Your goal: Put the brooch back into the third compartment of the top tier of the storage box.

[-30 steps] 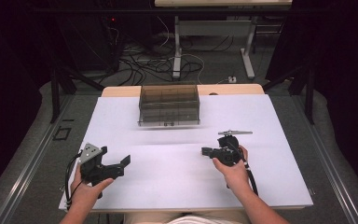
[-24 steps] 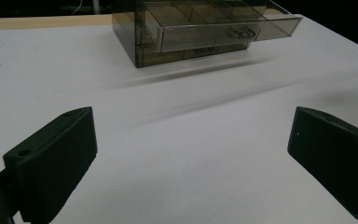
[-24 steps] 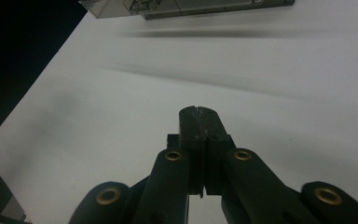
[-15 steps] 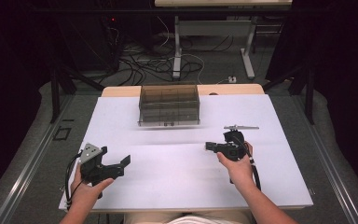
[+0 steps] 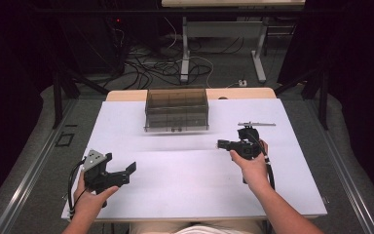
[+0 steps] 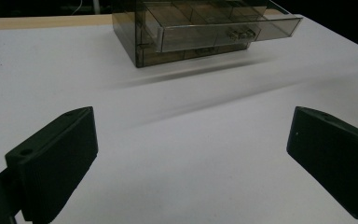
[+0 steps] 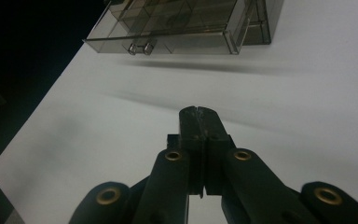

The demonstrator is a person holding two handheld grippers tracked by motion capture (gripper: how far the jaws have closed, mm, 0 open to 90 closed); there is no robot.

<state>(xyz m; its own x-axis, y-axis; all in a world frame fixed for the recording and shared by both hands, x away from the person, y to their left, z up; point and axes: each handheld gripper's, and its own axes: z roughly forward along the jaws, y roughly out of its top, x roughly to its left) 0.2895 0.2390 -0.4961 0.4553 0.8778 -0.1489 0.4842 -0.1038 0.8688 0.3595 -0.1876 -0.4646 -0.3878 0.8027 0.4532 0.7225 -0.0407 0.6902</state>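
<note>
Right gripper [image 5: 222,144] shifted toward the far right since earlier, jaws clenched, empty. Left gripper [image 5: 126,170] released wide near the front-left. Smoked drawer box [image 5: 176,109] sits mid-back on the white table [image 5: 185,190], top drawer [image 6: 223,30] pulled out; cables on floor behind.

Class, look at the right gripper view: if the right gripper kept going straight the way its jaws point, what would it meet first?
Probably the smoky clear drawer box, at its pulled-out drawer. The right gripper, jaws shut and empty, has bare white table ahead; height is hard to judge.
</note>
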